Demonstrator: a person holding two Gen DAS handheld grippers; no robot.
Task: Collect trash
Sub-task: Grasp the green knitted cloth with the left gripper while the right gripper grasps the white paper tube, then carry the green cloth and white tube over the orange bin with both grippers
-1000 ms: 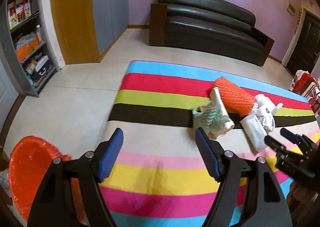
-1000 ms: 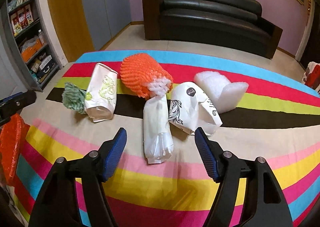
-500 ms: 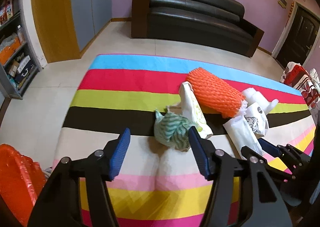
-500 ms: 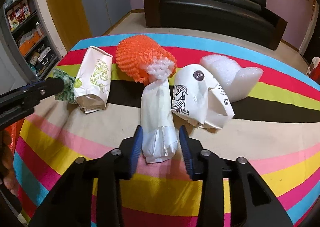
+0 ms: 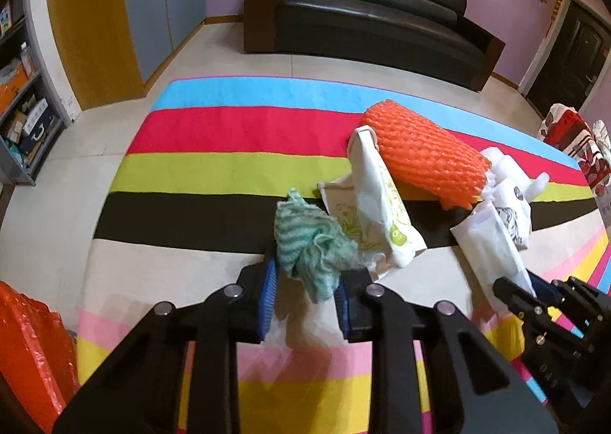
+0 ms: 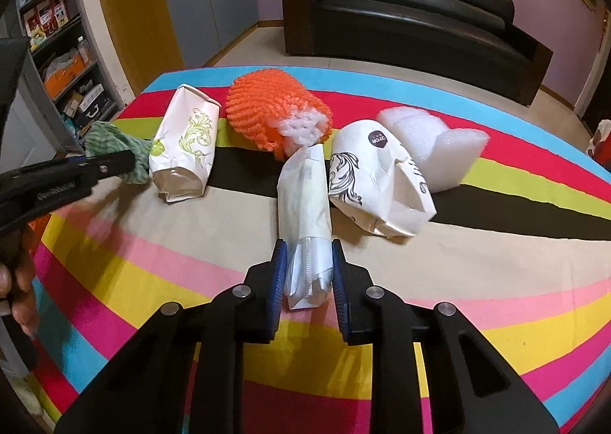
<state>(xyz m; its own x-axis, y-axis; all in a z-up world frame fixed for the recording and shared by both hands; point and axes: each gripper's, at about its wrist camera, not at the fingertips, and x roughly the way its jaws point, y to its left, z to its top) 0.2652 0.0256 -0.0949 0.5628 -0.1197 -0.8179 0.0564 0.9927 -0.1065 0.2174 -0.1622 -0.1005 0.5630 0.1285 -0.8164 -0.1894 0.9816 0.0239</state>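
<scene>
Trash lies strewn on the striped cloth [image 6: 229, 227] covering my counter. My right claw [image 6: 307, 273] pinches the near end of a long white wrapper [image 6: 303, 201], pads pressed on both sides. My left claw [image 5: 307, 294] is closing around a crumpled green rag [image 5: 309, 243] that sits between its pads, just beside a cream paper bag [image 5: 382, 212]. Behind them rests orange foam netting [image 6: 267, 113].

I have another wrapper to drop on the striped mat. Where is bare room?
Bare: the striped mat right of the right gripper, and left of the green net. Crowded: the row from green net to white foam.
</scene>
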